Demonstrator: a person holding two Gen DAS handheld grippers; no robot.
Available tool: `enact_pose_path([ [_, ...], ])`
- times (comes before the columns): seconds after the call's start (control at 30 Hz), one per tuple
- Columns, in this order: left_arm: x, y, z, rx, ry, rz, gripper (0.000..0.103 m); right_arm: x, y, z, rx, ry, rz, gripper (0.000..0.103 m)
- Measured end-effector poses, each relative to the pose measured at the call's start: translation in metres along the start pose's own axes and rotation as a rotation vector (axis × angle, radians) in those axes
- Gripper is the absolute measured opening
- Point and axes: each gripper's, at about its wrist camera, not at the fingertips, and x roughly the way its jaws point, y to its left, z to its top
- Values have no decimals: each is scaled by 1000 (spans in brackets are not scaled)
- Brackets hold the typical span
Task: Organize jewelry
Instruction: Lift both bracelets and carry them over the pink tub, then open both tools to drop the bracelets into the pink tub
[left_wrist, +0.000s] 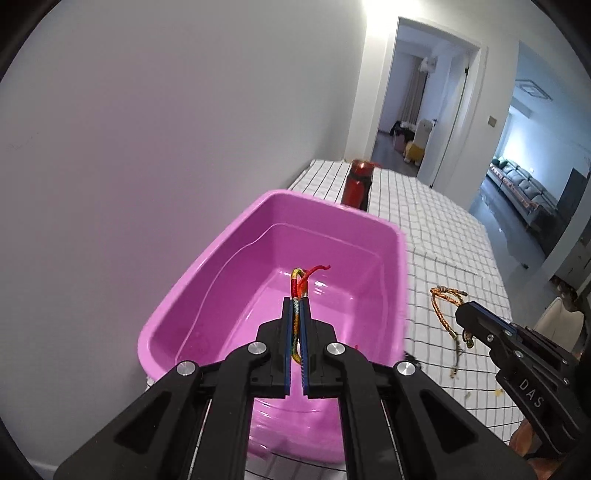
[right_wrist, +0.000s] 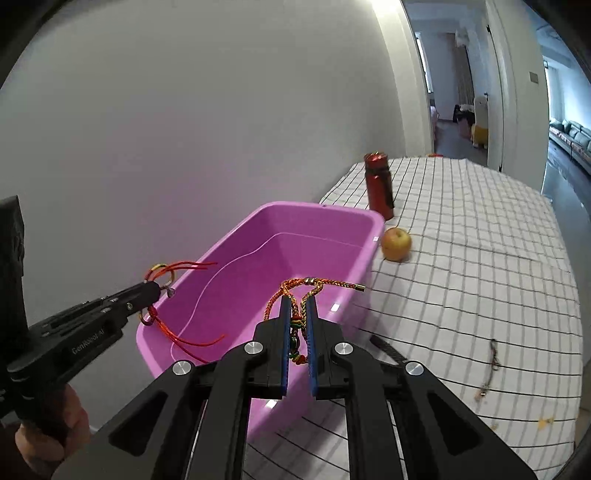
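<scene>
Clamped between the blue pads of the left gripper (left_wrist: 296, 302) is a rainbow cord bracelet (left_wrist: 295, 295) with red tassel strands, its loop and red ends poking out past the fingertips. It hangs above the inside of the pink tub (left_wrist: 388, 229), over the floor of the tub nearer the front wall than the back. In the right wrist view the same bracelet (right_wrist: 160, 275) shows at the tub's left rim, with its red strands trailing down across the front corner.

Over the tub's right front part, the right gripper (right_wrist: 298, 301) pinches an orange-and-gold braided bracelet (right_wrist: 295, 288); the cord loops over both fingertips and its gold-capped end sticks out toward the tub's right wall. Green and red knots of it sit between the pads.

Right of the tub, on the checked tablecloth (right_wrist: 480, 240), a thin dark string piece (right_wrist: 493, 356) lies well apart from the tub. Just beside the tub's far right corner rests an apple (right_wrist: 396, 243), and behind that corner stands a red bottle (right_wrist: 378, 184), upright.
</scene>
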Motion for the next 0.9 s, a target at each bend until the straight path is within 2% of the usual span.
enact_pose_path([
  [0.2, 41, 21, 4, -3, 76, 0, 4, 49, 15, 8, 0, 81, -3, 8],
  [0.37, 67, 26, -6, -28, 132, 24, 4, 88, 21, 12, -40, 152, 6, 8],
  [0.63, 98, 30, -8, -38, 191, 81, 5, 121, 25, 16, -99, 228, 25, 8],
  [0.73, 106, 33, -10, -60, 216, 82, 5, 132, 25, 16, -120, 251, 26, 8],
  [0.8, 109, 32, -10, -61, 230, 94, 6, 136, 25, 16, -131, 260, 18, 15],
  [0.83, 107, 32, -12, -61, 233, 96, 7, 137, 25, 16, -134, 265, 9, 31],
  [0.87, 104, 33, -13, -62, 235, 99, 20, 138, 24, 15, -136, 261, 6, 39],
  [0.9, 102, 35, -14, -69, 235, 109, 50, 135, 24, 16, -142, 248, 4, 40],
])
